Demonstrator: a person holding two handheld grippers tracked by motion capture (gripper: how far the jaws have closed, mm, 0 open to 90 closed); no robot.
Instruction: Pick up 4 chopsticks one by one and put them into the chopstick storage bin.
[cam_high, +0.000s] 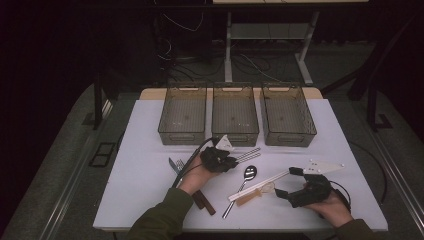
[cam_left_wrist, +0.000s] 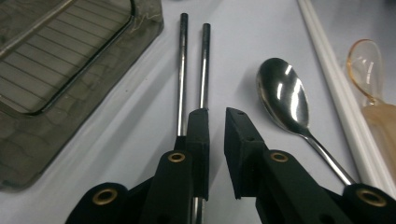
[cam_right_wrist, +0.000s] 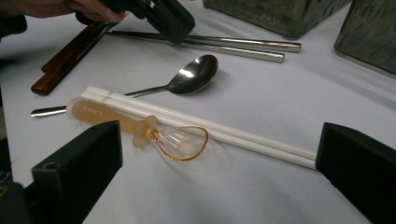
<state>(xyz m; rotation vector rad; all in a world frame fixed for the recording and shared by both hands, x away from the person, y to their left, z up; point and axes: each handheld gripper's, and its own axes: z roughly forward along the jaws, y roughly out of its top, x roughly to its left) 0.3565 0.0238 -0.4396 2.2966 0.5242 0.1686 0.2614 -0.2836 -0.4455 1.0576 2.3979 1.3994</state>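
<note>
My left gripper (cam_high: 231, 162) hangs low over a pair of metal chopsticks (cam_high: 248, 155) just in front of the middle bin (cam_high: 235, 134). In the left gripper view its jaws (cam_left_wrist: 217, 121) stand a narrow gap apart with bare table between them. The right metal chopstick (cam_left_wrist: 204, 65) runs under the left jaw. A metal spoon (cam_left_wrist: 282, 95) lies just to the right. My right gripper (cam_high: 287, 181) rests at the front right, wide open (cam_right_wrist: 219, 154), facing an amber plastic spoon (cam_right_wrist: 180, 140) and white chopsticks (cam_right_wrist: 210, 126) with nothing between its fingers.
Three dark see-through bins (cam_high: 183, 134) (cam_high: 288, 135) stand in a row at the back of the white table (cam_high: 145, 200). A fork (cam_high: 176, 164) and brown wooden chopsticks (cam_high: 206, 204) lie beside the left forearm.
</note>
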